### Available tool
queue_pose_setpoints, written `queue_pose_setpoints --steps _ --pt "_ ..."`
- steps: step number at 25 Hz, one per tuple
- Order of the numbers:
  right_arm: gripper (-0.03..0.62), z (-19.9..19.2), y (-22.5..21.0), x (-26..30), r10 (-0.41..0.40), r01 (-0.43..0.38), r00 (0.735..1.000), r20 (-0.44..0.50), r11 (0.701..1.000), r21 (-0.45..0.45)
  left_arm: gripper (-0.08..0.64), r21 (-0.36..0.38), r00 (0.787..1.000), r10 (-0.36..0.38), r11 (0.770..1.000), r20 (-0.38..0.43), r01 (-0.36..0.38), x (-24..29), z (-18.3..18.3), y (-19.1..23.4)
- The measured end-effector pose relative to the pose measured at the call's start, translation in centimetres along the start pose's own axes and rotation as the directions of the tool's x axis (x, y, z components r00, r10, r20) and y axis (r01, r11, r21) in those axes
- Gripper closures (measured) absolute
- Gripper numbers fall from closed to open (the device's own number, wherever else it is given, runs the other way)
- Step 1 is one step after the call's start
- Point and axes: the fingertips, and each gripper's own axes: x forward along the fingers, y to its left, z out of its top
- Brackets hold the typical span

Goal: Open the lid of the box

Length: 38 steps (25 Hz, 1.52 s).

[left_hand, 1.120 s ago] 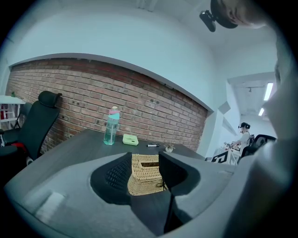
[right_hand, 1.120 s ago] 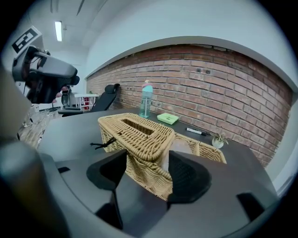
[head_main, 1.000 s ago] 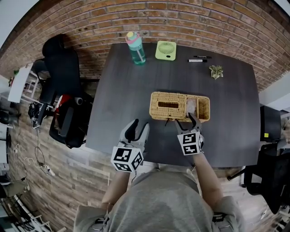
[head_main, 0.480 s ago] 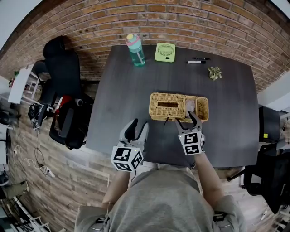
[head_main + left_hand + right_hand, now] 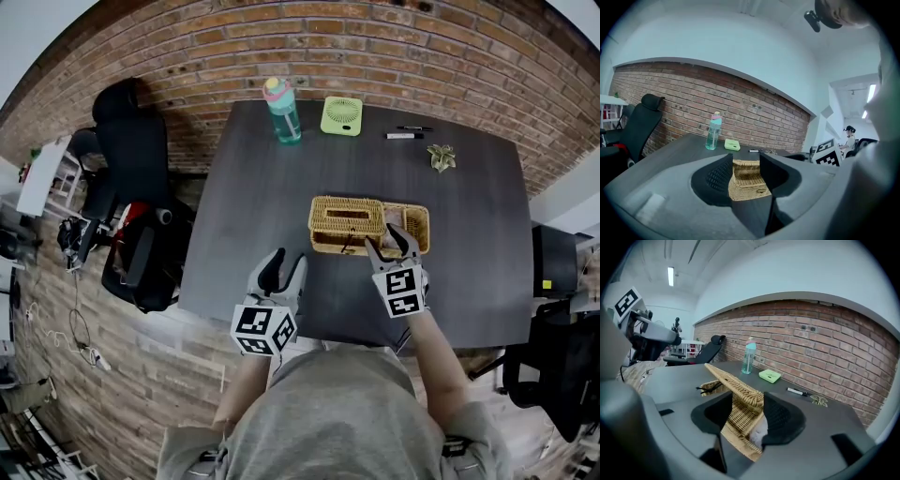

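**At the desk's near edge: wicker lid tipped up in the right jaws**

Nearest the person, the left gripper (image 5: 289,267) hangs over the front edge of the dark desk (image 5: 262,187). Its jaws stand apart with nothing between them; its own view shows only the box further off through the gap.

Just beside it, the right gripper (image 5: 386,242) reaches onto the box (image 5: 328,246), a long wicker container lying crosswise near the middle of the desk. Its jaws have just been closing, and the woven edge of the lid (image 5: 736,383) sits between them, gripped. The lid is tilted, lifted clear of the box's rim on the side where a black loop (image 5: 704,389) hangs. From the head view the lid covers the left part of the box and has a dark slot in its top. The right-hand compartment lies uncovered, and something pale and soft-looking (image 5: 758,434) rests inside it, right under the right jaw. What the covered part holds cannot be made out.

Beyond the box, along the far edge of the desk, a teal bottle (image 5: 281,111) with a pink cap stands upright. A flat green fan (image 5: 341,116) lies just right of it, then a black pen (image 5: 409,132), then a small greenish thing (image 5: 441,157), all well apart from the box.

A black chair (image 5: 131,159) stands left of the desk, and a brick wall (image 5: 375,47) runs behind it.
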Motion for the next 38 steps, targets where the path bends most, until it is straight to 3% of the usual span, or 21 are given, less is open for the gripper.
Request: queue_pose_setpoints --steps 18,38 --pt "0.428 5.0 -3.0 1.5 0.034 -0.033 0.999 0.034 0.999 -0.026 0.39 0.005 1.0 -0.001 1.0 0.007 0.001 0.1 0.4 -0.4" --pt "0.443 7.6 -6.8 5.9 0.046 -0.045 0.999 0.016 0.997 -0.056 0.39 0.005 1.0 0.003 1.0 -0.009 -0.003 1.9 0.4 -0.1"
